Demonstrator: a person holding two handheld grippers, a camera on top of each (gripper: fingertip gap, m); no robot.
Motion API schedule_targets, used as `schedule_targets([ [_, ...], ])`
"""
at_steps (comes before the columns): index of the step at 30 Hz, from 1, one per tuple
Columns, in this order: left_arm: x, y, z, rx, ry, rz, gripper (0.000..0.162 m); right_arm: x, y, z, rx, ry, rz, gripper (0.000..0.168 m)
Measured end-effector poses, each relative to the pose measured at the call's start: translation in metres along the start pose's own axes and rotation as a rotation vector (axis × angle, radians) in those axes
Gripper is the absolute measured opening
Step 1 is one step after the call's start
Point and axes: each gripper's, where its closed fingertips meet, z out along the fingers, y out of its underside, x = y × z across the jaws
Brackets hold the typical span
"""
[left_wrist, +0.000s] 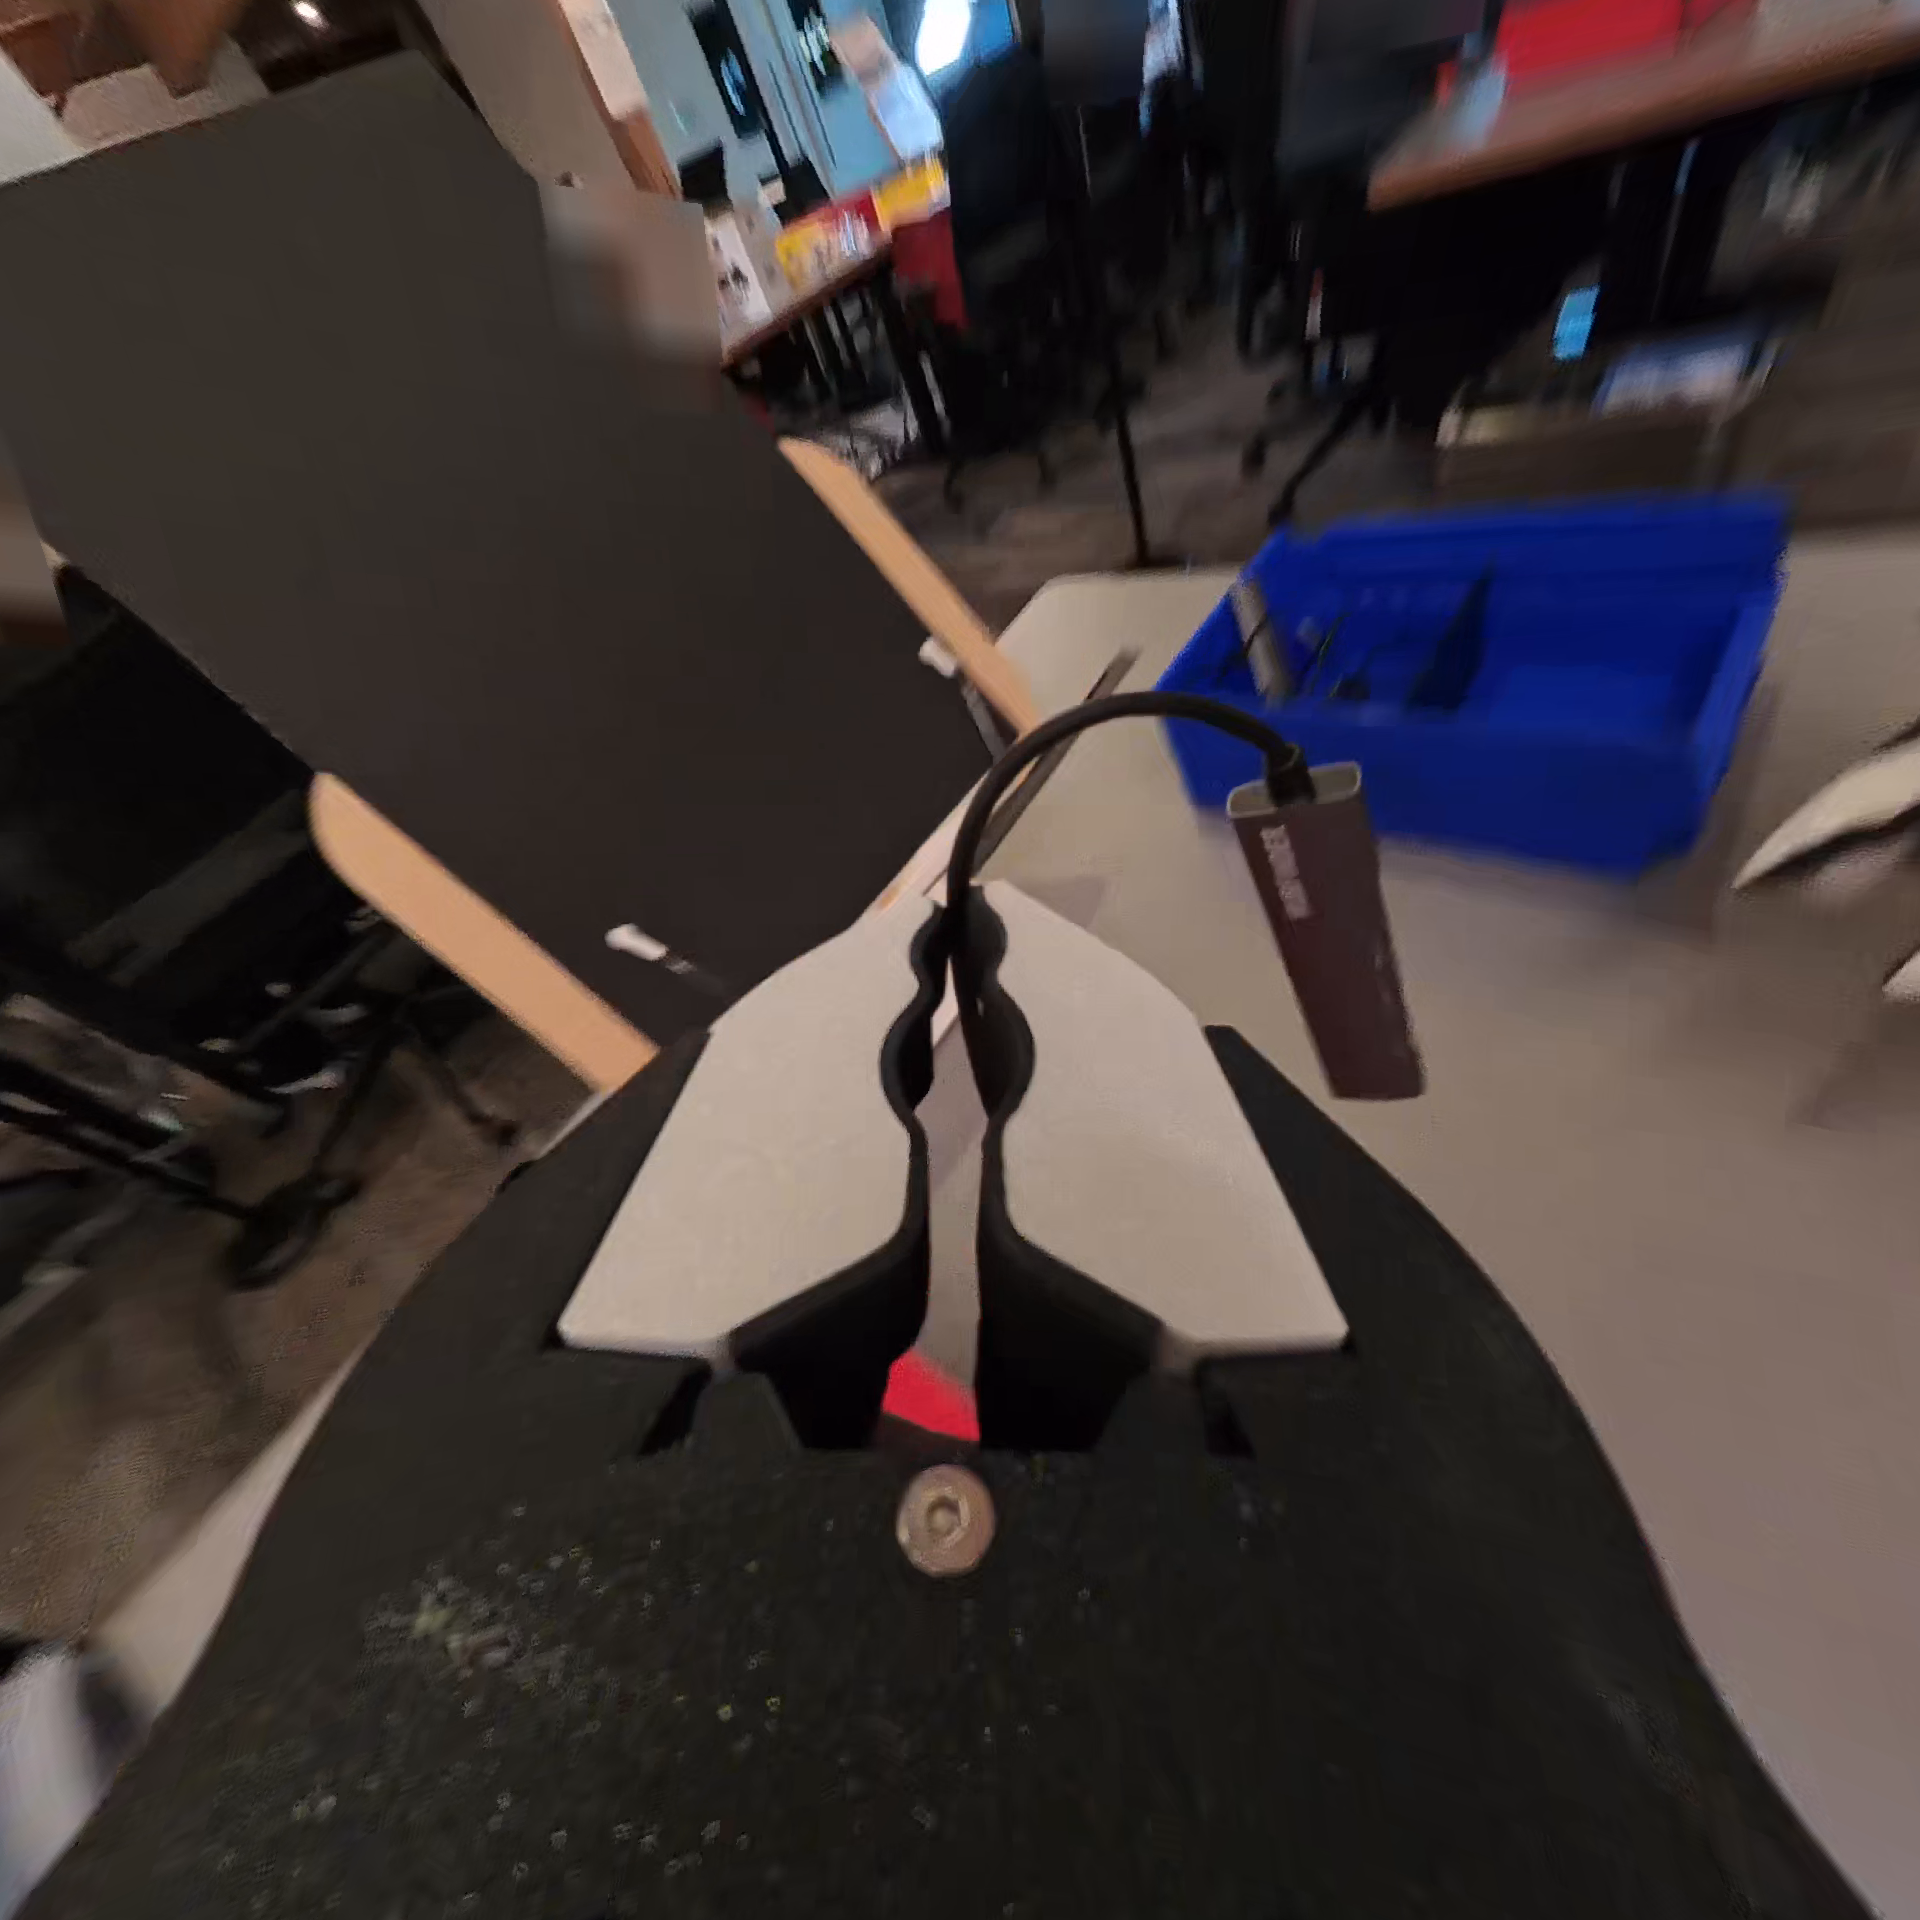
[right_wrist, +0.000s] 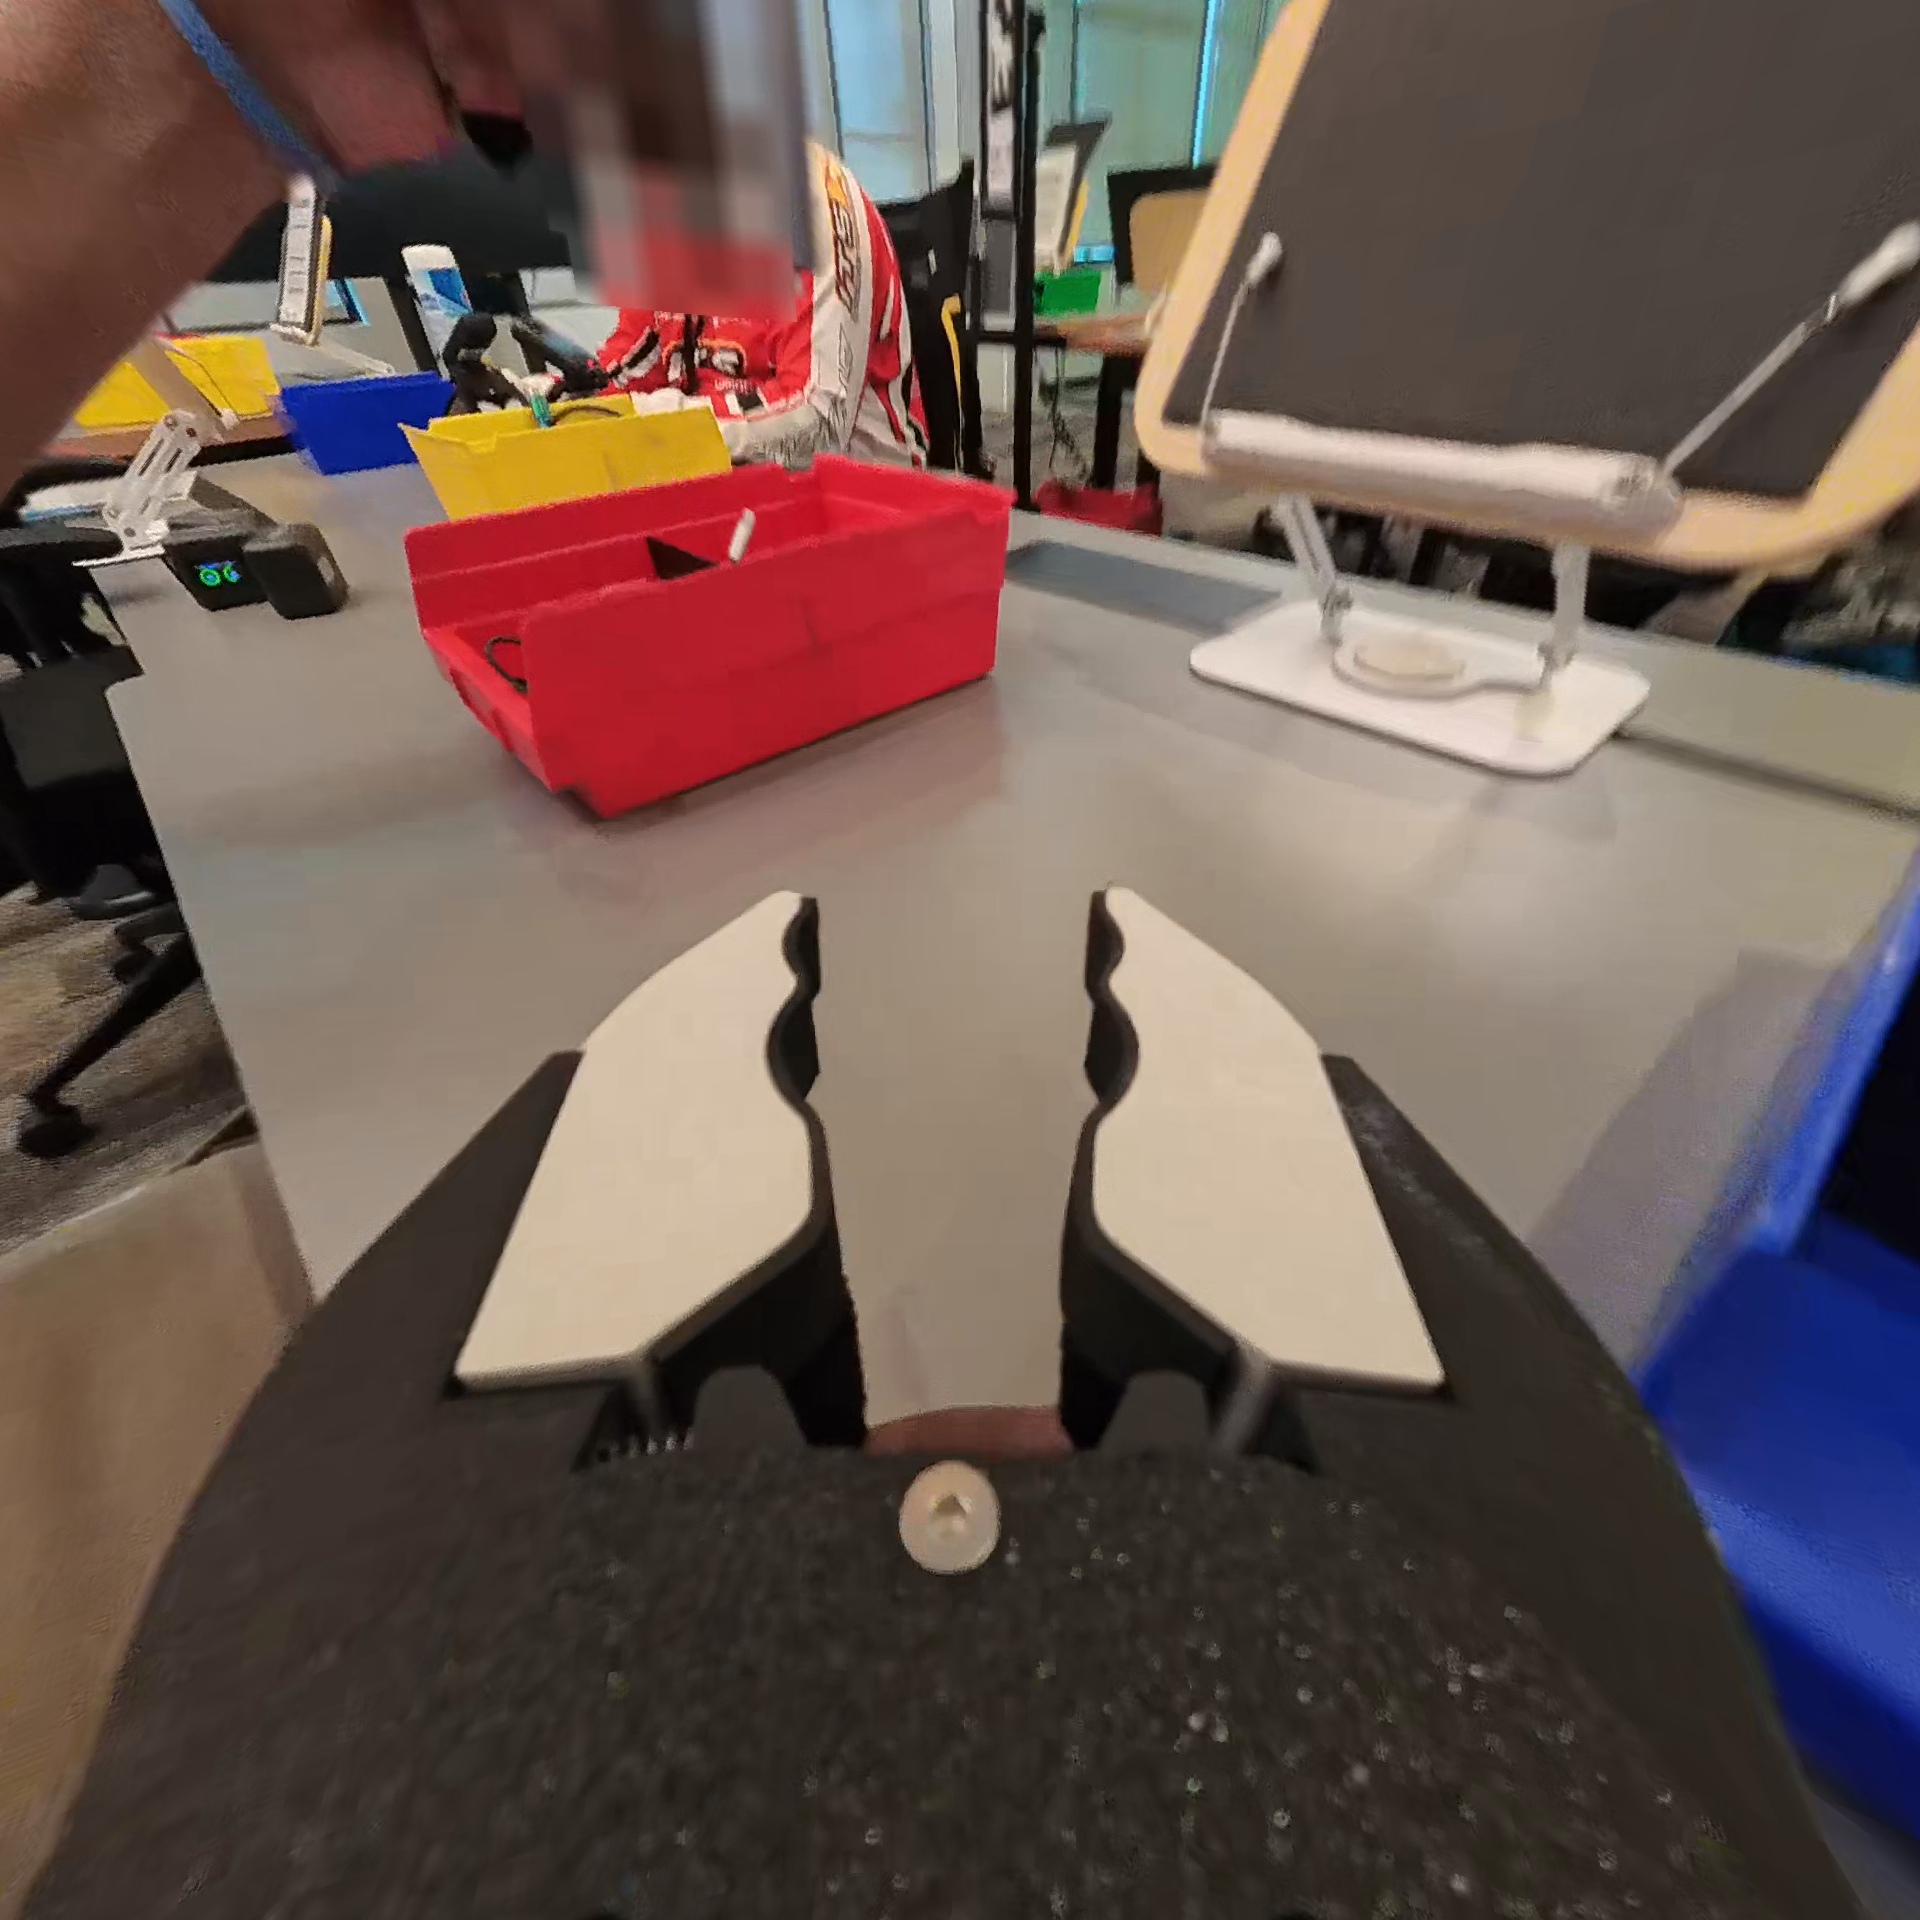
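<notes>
My left gripper (left_wrist: 958, 920) is shut on a thin black cable (left_wrist: 1049, 743). The cable arcs up and right from the jaws to a slim dark maroon adapter block (left_wrist: 1325, 925), which hangs in the air above the grey table (left_wrist: 1558, 1195), in front of a blue bin (left_wrist: 1507, 686). My right gripper (right_wrist: 951, 914) is open and empty, held low over the grey table (right_wrist: 935, 790). A red bin (right_wrist: 717, 634) stands on the table ahead of it, with a black cable and small parts inside.
A tilted black board with a wooden rim (right_wrist: 1538, 260) stands on a white stand (right_wrist: 1423, 675) at the right; it fills the left of the left wrist view (left_wrist: 416, 499). A blue bin's edge (right_wrist: 1808, 1351) is close on the right. Yellow and blue bins, a person in a red-and-white jacket (right_wrist: 831, 343) and chairs lie beyond. The tips of one gripper are about 30 centimeters away from the tips of the other.
</notes>
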Motion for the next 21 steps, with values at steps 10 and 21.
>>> schedule_targets([
  [10, 0.124, 0.011, 0.069, 0.107, 0.131, -0.603, 0.003, 0.006, -0.058, 0.016, 0.362, 0.229, -0.206, 0.040],
  [21, 0.179, 0.034, 0.088, 0.140, 0.283, -0.896, 0.003, -0.009, -0.078, -0.014, 0.547, 0.282, -0.344, 0.012],
])
